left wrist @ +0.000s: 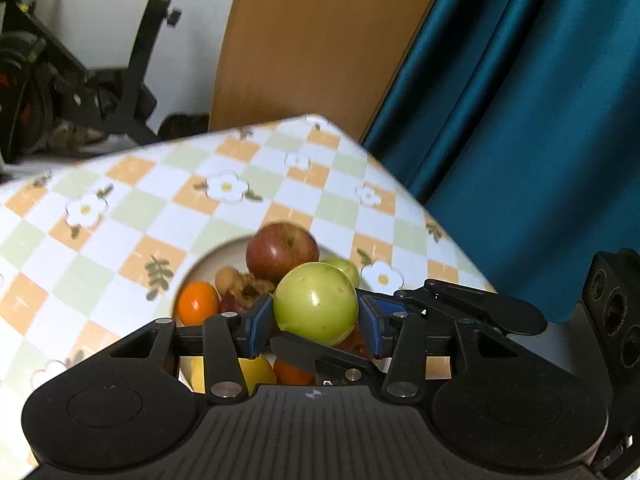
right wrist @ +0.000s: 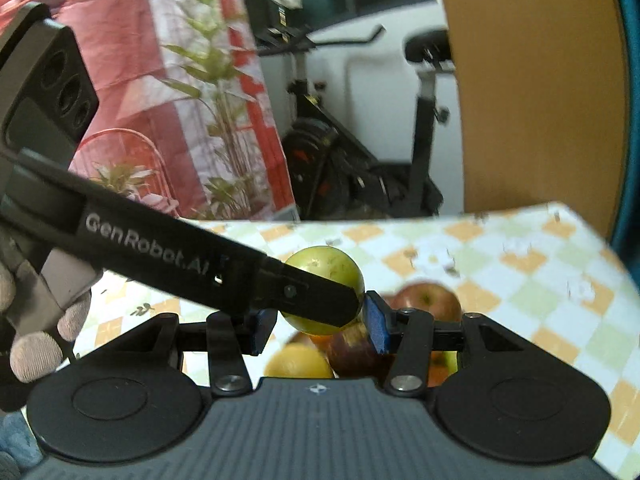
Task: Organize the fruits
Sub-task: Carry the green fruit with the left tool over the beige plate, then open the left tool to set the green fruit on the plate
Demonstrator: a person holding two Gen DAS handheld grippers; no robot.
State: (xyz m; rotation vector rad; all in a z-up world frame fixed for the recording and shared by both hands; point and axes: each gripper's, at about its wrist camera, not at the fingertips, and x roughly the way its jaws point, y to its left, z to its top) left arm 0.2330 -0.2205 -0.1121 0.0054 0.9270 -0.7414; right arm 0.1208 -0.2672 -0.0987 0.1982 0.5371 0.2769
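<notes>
Both claws pinch green apple [left wrist: 316, 307] over checkered tablecloth [left wrist: 120, 216]; exercise bike [right wrist: 360, 152] behind.

A black exercise bike [right wrist: 360, 148] stands before a white wall, left of a tall wooden panel [left wrist: 316, 40]. A teal curtain [left wrist: 520, 120] hangs right of that panel. A red-and-white cloth [right wrist: 160, 40] and leafy plant [right wrist: 216, 92] lie further left of the bike.

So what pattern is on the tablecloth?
Orange, pale green and white checks with white flowers on the tablecloth, clearest in the left wrist view.
</notes>
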